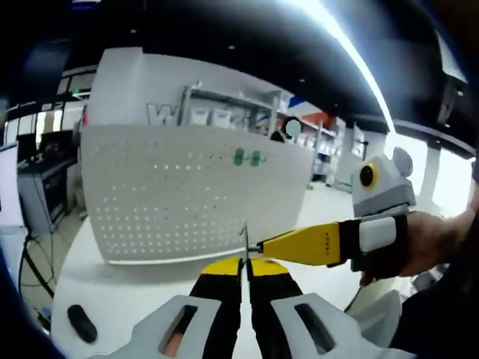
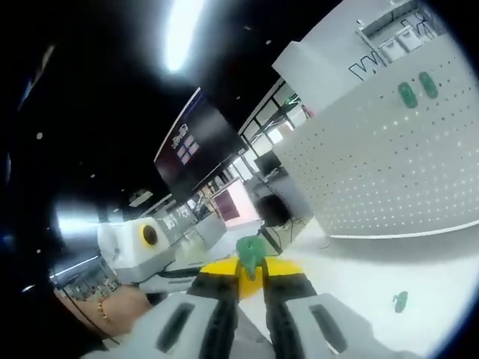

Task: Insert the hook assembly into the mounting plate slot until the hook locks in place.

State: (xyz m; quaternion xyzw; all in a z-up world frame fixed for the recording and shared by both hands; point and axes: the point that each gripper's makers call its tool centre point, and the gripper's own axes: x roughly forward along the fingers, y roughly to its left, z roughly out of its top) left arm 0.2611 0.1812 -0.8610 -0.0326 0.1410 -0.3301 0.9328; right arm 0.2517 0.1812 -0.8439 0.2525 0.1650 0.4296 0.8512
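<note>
Hook (image 2: 250,253) in right jaws, right gripper view; pegboard (image 1: 187,194) faces left.

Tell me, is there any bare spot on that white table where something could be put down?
Yes. The white table lies bare in front of the pegboard, apart from one small green piece. In the left gripper view, open table runs between the dark object and the board's base. It is crowded where the two grippers meet, left gripper against right gripper.

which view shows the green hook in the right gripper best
The right gripper view: the green hook sits close up at the tips of the right gripper, shut on it. In the left gripper view that gripper enters from the right, and the hook is too small to make out.
</note>
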